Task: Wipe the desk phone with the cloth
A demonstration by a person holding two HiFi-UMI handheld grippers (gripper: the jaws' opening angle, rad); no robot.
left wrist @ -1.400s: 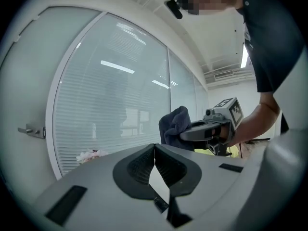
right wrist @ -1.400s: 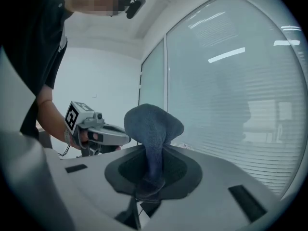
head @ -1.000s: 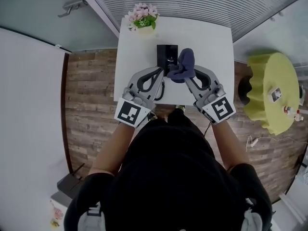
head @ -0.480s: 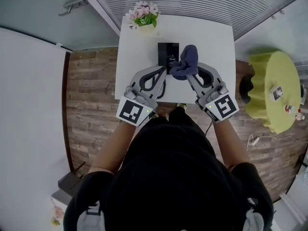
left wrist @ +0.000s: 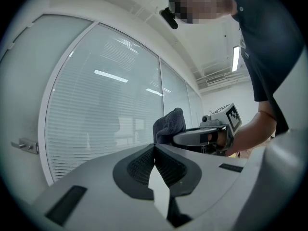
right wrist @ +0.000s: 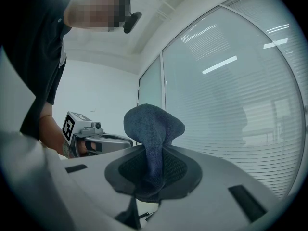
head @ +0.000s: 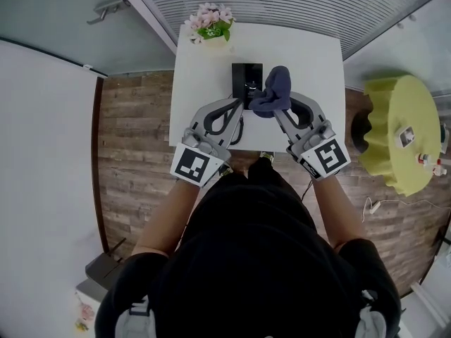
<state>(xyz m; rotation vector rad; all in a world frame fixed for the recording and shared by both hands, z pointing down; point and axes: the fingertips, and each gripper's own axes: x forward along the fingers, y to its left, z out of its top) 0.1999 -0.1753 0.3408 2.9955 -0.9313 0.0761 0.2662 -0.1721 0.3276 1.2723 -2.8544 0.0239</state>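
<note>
The left gripper fills the bottom of the frame. Its two grey jaws are pressed together, and the black ribbed pads meet with nothing between them. Just beyond, at centre, a dark blue cloth bunches upward, pinched at its lower end by the right gripper. That gripper reaches in from the right, with its marker cube and a person's forearm behind it. A glass wall with closed blinds curves across the left, and a door handle sits at lower left.
</note>
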